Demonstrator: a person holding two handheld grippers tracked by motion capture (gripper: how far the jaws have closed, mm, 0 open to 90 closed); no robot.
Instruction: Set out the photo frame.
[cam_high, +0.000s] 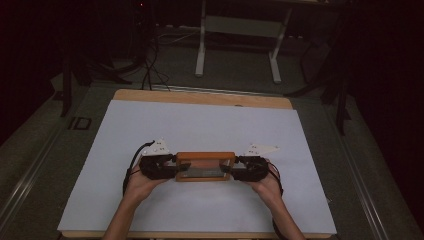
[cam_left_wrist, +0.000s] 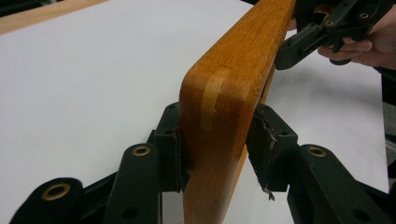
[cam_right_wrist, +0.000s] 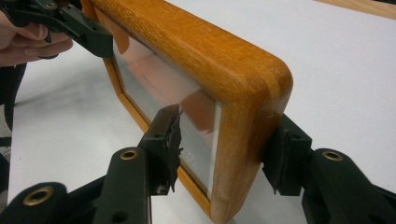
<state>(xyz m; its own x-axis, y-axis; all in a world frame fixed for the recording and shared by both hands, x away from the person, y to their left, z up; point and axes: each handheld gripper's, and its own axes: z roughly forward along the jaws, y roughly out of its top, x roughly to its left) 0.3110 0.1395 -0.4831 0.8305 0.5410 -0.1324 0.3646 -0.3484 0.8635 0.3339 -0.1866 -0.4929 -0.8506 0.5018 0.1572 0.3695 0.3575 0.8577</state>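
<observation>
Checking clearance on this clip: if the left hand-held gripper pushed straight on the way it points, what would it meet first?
The wooden frame already between its jaws; beyond it, probably the right hand-held gripper clamped on the opposite end.

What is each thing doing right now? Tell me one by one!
Wooden frame: standing on its edge, held at both ends.
Left tongs: shut on the wooden frame's end.
Right tongs: shut on the wooden frame's other end.
White sheet: lying flat on the table.
</observation>
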